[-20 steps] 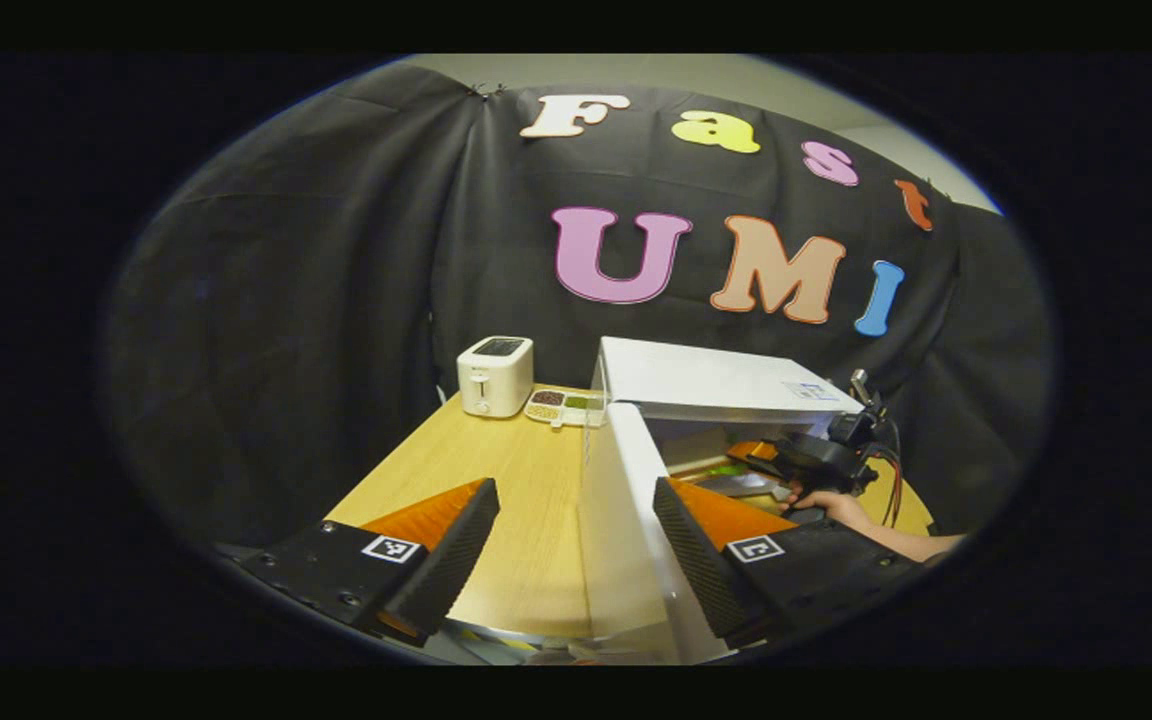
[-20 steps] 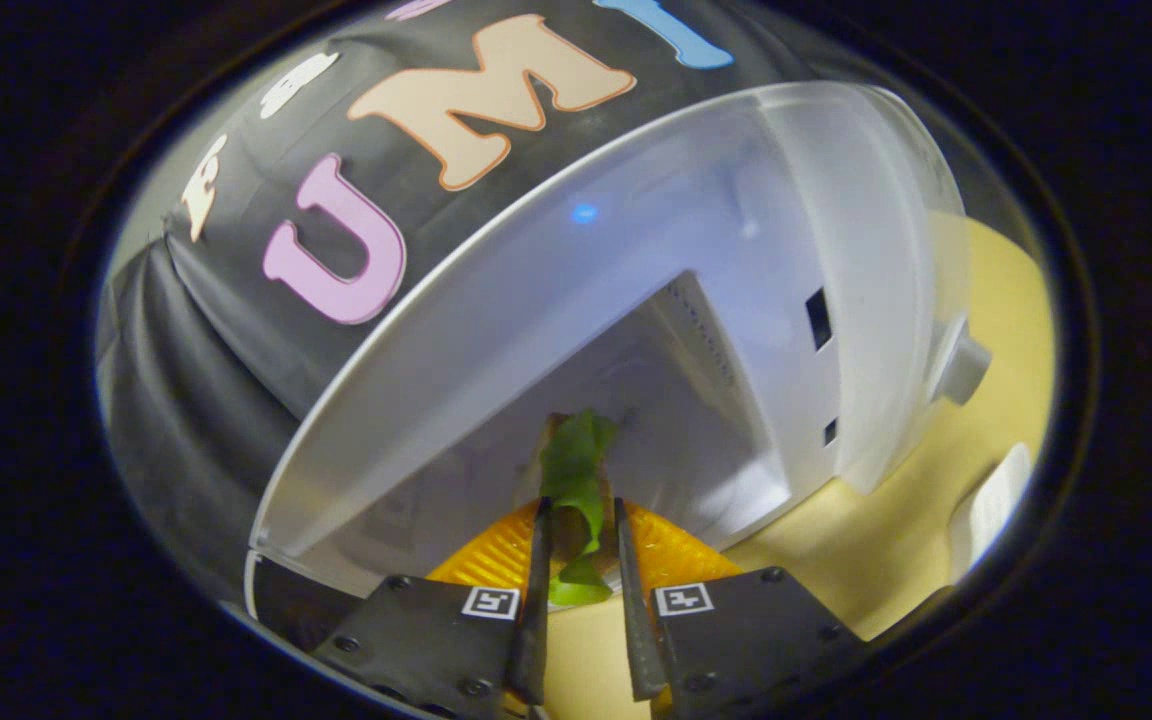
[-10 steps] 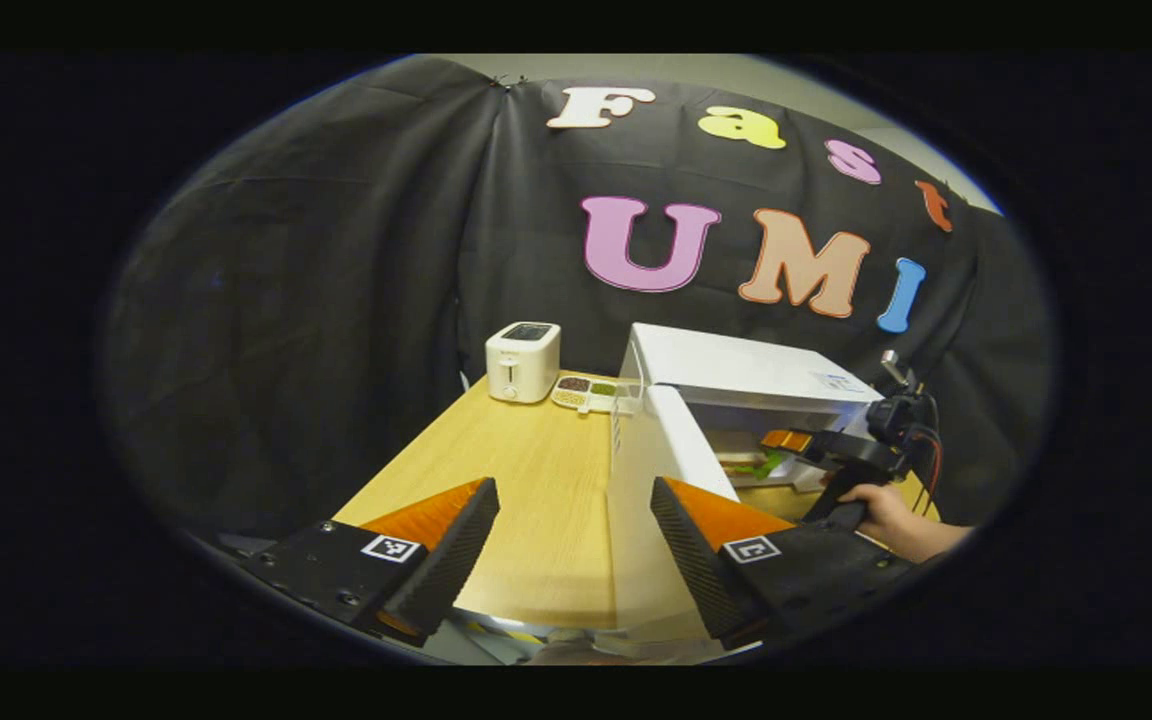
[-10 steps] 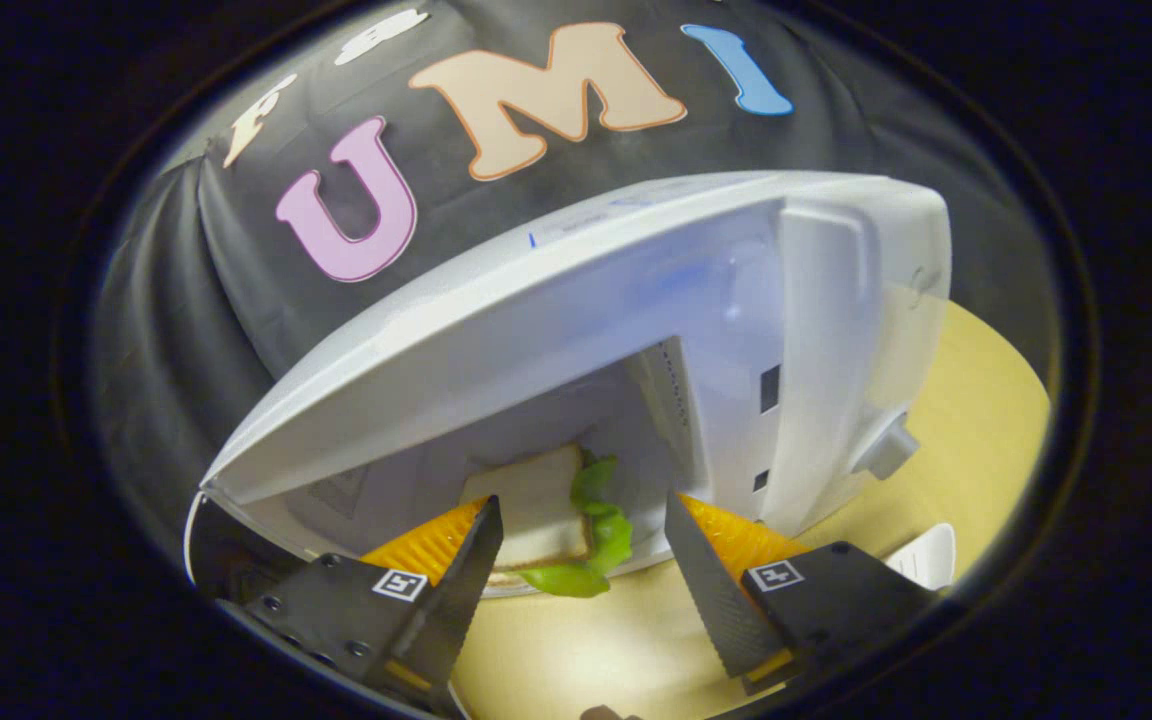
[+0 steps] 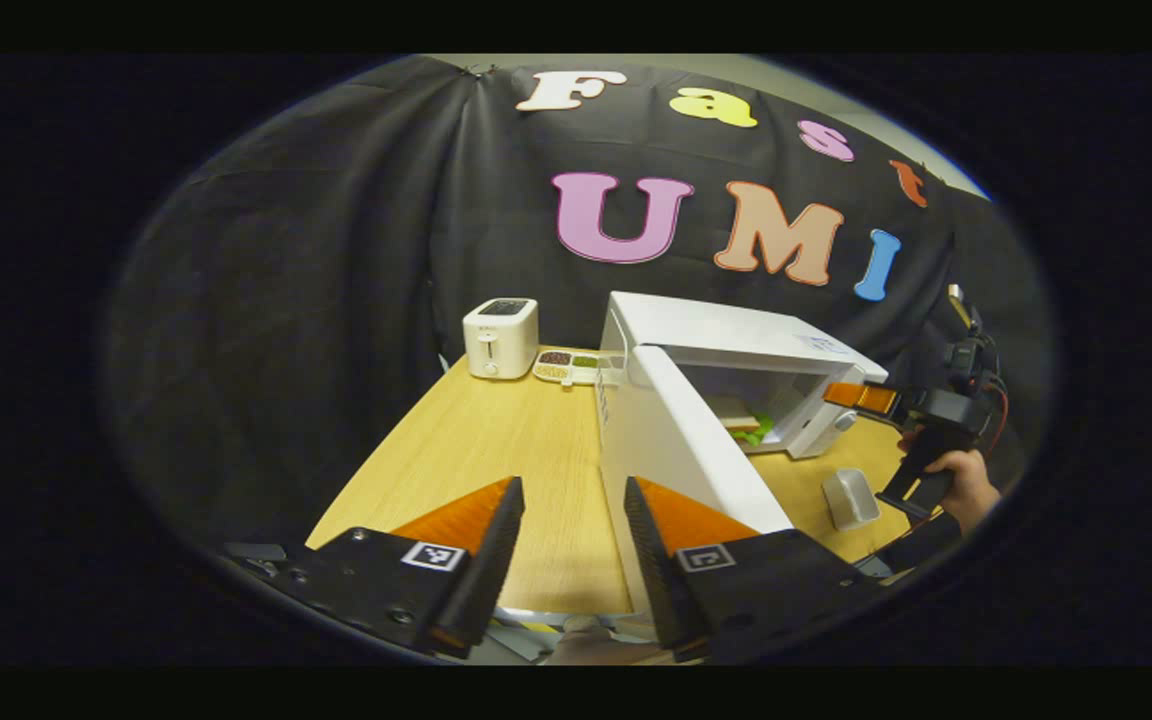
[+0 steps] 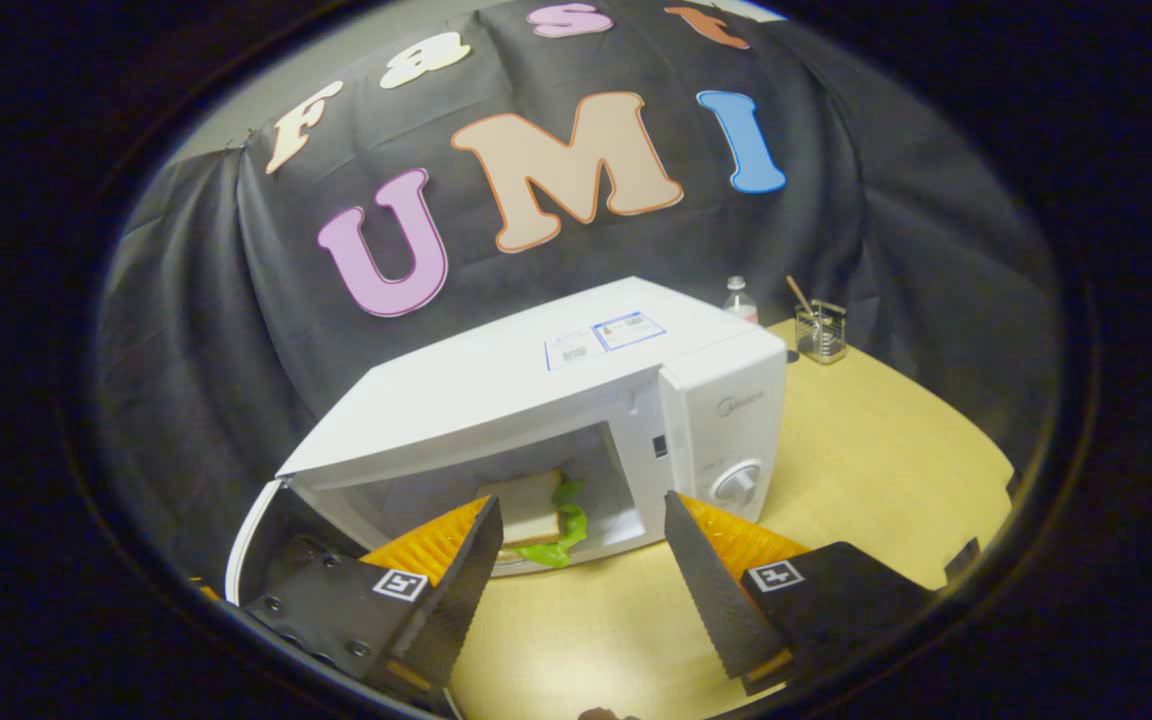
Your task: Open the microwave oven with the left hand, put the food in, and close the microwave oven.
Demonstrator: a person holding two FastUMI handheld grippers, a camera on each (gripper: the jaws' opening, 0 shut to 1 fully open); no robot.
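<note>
Right gripper [image 6: 576, 545] has backed out of the microwave [image 6: 536, 400], jaws wide apart, holding nothing; wooden table [image 5: 496, 460] carries it all; microwave door [image 5: 671, 450] stands open; left gripper [image 5: 564, 545] half open near the door's edge, empty; sandwich [image 6: 536, 512] lies inside the cavity on the turntable.

White microwave [image 6: 536, 390], door [image 5: 671, 450] open, sandwich [image 6: 536, 510] inside
</note>
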